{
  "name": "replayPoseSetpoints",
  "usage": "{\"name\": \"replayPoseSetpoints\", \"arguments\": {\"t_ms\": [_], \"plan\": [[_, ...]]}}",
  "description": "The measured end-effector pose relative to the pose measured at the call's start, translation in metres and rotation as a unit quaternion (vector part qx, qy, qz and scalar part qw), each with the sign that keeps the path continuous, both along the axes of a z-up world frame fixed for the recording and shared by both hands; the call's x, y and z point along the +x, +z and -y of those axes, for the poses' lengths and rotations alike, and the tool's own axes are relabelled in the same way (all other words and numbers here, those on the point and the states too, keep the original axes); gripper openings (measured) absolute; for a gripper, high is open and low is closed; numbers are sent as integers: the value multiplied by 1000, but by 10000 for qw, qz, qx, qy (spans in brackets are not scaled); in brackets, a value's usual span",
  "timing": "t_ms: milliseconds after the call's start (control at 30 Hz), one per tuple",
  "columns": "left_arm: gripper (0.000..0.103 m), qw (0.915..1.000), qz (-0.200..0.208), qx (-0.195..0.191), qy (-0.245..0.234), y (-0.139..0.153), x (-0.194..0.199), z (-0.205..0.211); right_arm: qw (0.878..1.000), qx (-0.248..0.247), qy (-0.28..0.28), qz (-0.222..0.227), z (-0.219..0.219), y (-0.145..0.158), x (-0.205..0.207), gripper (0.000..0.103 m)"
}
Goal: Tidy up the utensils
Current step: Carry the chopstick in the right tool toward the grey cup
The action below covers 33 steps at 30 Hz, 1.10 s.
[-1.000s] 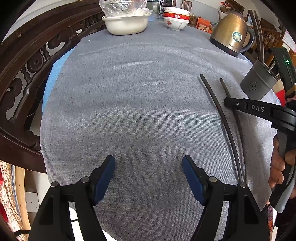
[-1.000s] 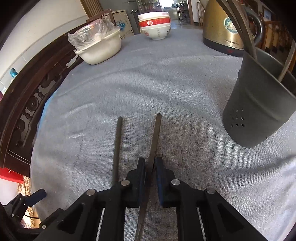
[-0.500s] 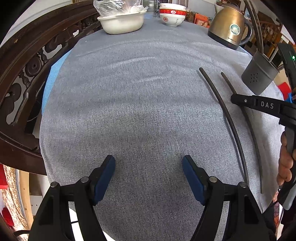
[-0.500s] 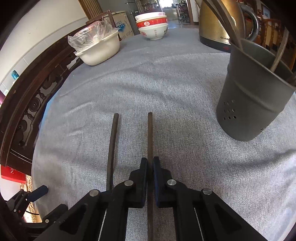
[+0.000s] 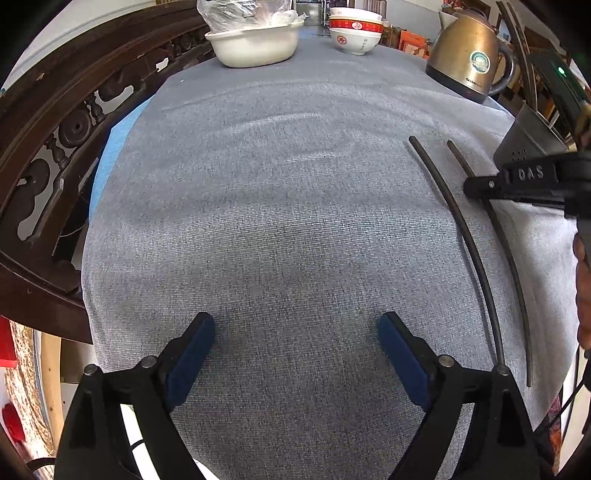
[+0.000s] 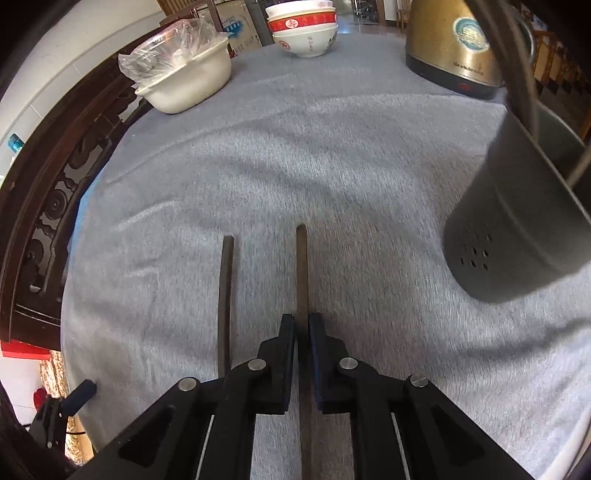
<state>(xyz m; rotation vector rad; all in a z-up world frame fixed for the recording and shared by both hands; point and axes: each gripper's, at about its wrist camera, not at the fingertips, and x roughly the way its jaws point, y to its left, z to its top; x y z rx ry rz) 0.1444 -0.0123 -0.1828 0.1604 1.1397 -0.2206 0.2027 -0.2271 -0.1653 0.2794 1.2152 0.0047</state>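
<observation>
Grey cloth (image 5: 280, 206) covers the table, and a dark carved wooden rail (image 5: 55, 122) runs along its left edge.

Your right gripper (image 6: 302, 325) is clenched on one dark chopstick (image 6: 301, 266). The stick passes between the two pads and its far end points toward the far edge of the table. In the left wrist view the same gripper (image 5: 476, 186) comes in from the right side, across this chopstick (image 5: 508, 258). I cannot tell if the stick is raised from the cloth or lies on it.

The second chopstick (image 6: 224, 295) lies flat on the cloth just beside the first one, on its left, almost parallel, and they do not touch. It is free.

The grey utensil holder (image 6: 517, 236), with small holes low on its wall, stands near the right edge of the table, apart from both sticks. Some utensils stand inside it.

Your left gripper (image 5: 295, 339) is released. Its jaws have just been opening wider, and between the blue pads (image 5: 192, 354) you see only bare cloth. It hangs near the near edge of the table, left of the chopsticks.

At the far edge stand a white basin (image 5: 255, 48) with a plastic bag in it, stacked red and white bowls (image 5: 354, 33), and a golden kettle (image 5: 469, 62).
</observation>
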Motion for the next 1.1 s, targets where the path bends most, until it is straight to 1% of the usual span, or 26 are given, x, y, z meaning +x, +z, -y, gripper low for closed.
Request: {"name": "replayPoseSetpoints", "arguments": {"t_ms": [100, 167, 267, 333, 567, 667, 767, 867, 1000, 1100], "plan": [[97, 10000, 25, 44, 71, -1, 1, 0, 9999, -125, 15, 16, -3, 0, 8, 12], [99, 9999, 34, 64, 110, -1, 1, -1, 9994, -315, 136, 23, -9, 0, 12, 12], [103, 9997, 35, 179, 136, -2, 2, 1, 9989, -411, 204, 33, -12, 0, 14, 11], [103, 9996, 11, 224, 177, -3, 4, 1, 9989, -404, 226, 58, -11, 0, 14, 9], [103, 9992, -173, 299, 217, -3, 10, 0, 9995, -117, 234, 196, -1, 1, 3, 6], [103, 9986, -298, 345, 258, -3, 12, 1, 9990, 20, 275, 364, 1, 7, -5, 6], [103, 9980, -393, 407, 295, -1, 16, 2, 9979, 3, 273, 579, 5, 20, -20, 6], [103, 9974, -442, 489, 287, 2, 13, 6, 9966, 90, 223, 785, 15, 33, -41, 6], [103, 9976, -417, 476, 291, 12, 14, 11, 9954, 337, 5, 899, 34, 40, -68, 6], [103, 9982, -261, 483, 223, 25, 15, 20, 9944, 470, -173, 930, 52, 40, -90, 6]]}}
